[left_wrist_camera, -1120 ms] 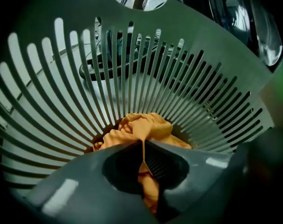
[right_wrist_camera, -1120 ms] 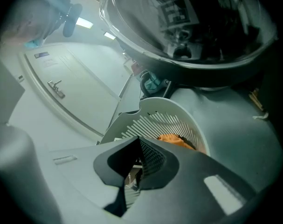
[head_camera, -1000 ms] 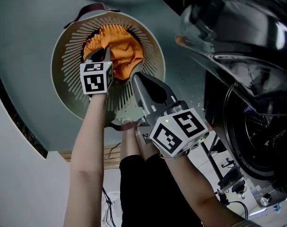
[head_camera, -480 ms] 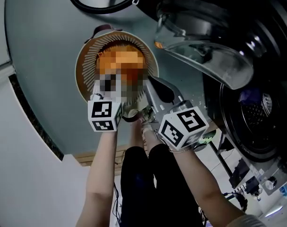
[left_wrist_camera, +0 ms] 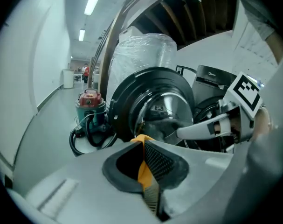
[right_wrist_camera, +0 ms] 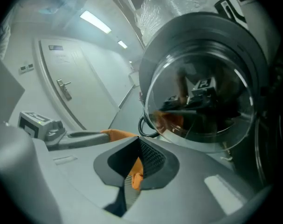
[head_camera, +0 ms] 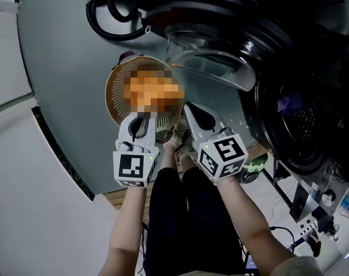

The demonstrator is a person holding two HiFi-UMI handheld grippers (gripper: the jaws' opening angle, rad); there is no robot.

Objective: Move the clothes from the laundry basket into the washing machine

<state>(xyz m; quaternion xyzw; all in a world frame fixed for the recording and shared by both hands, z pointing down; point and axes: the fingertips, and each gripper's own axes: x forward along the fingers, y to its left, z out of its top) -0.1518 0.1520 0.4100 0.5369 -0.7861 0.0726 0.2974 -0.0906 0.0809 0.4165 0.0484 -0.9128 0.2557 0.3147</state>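
2-handed, jaws of left gripper (head_camera: 142, 118) and right gripper (head_camera: 191, 110) each pinching the orange garment (head_camera: 154, 92) over the laundry basket (head_camera: 112, 96) at 11 o'clock — raise it clear of the rim, then swing past the open door (head_camera: 211, 68) toward the drum (head_camera: 300, 119) at 3 o'clock.

Orange cloth (left_wrist_camera: 144, 168) clamped between both pairs of fingers (left_wrist_camera: 158, 159), tan slatted basket (head_camera: 113, 94) just beyond them, washing machine (head_camera: 303, 117) open to their right.

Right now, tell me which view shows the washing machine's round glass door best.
The right gripper view: the round glass door fills most of the picture, with its chrome rim and reflections clear. The left gripper view shows it smaller, mid-frame. The head view shows it from above, swung open beside the dark drum.
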